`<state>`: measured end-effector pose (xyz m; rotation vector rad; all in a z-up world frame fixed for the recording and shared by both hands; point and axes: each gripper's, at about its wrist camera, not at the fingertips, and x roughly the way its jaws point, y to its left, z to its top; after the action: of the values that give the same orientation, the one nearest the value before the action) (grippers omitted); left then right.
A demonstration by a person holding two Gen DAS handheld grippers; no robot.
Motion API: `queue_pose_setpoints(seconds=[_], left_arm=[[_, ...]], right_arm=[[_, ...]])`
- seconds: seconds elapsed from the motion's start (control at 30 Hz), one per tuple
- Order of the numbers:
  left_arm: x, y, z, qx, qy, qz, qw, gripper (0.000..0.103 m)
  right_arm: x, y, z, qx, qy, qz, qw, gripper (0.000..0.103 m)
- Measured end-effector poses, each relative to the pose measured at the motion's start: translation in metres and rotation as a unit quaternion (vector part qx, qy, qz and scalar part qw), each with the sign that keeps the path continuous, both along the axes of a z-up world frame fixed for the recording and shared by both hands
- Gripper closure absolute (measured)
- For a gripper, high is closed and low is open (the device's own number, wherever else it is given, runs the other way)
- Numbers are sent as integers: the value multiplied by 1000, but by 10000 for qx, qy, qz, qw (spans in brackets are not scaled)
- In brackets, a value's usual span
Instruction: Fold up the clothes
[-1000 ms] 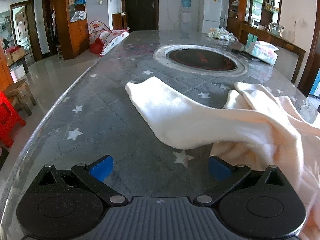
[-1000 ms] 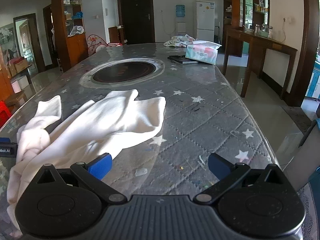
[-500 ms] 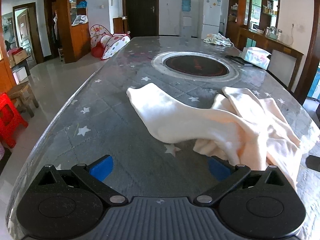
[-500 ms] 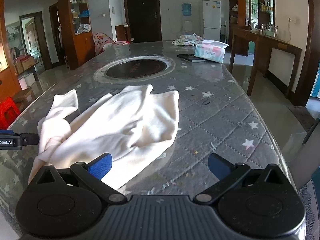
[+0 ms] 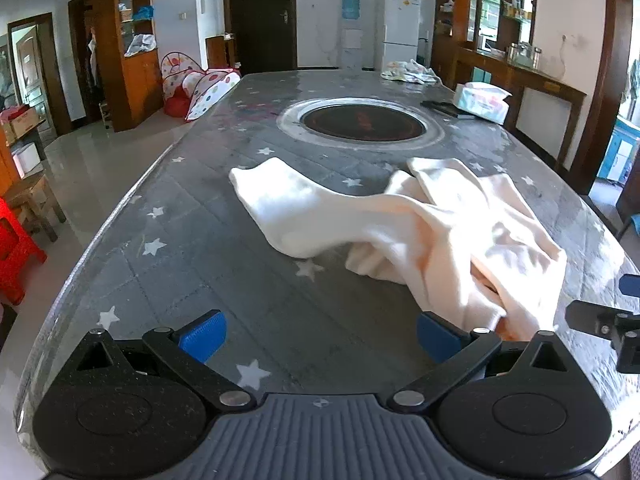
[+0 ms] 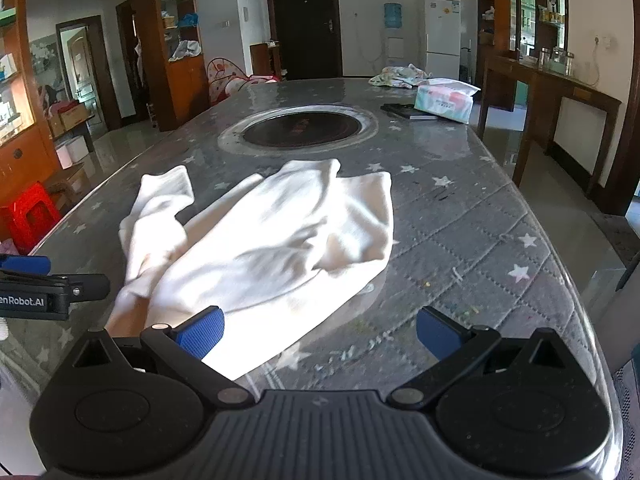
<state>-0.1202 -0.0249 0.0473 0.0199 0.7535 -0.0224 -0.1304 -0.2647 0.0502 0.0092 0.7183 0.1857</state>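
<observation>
While the cream garment (image 5: 420, 224) lay rumpled on the bench (image 5: 208, 248) | left tongs (image 5: 320, 334) released, empty | right tongs (image 6: 318, 332) released, empty, likely for gripping.

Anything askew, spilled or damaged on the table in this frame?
Nothing is spilled or visibly damaged. The cream garment lies crumpled and bunched on the starred tablecloth, unfolded, as expected before folding. Small crumb-like specks dot the cloth to its right. Both hand-held grippers are open and empty.
</observation>
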Motion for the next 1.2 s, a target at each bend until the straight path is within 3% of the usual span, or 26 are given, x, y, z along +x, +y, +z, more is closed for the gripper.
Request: queue_pose_setpoints(seconds=[1.2], left_arm=[[-34,-24,1,316,64,-283,9991,0]], right_arm=[[-34,14,1,25,-25,167,9999,0]])
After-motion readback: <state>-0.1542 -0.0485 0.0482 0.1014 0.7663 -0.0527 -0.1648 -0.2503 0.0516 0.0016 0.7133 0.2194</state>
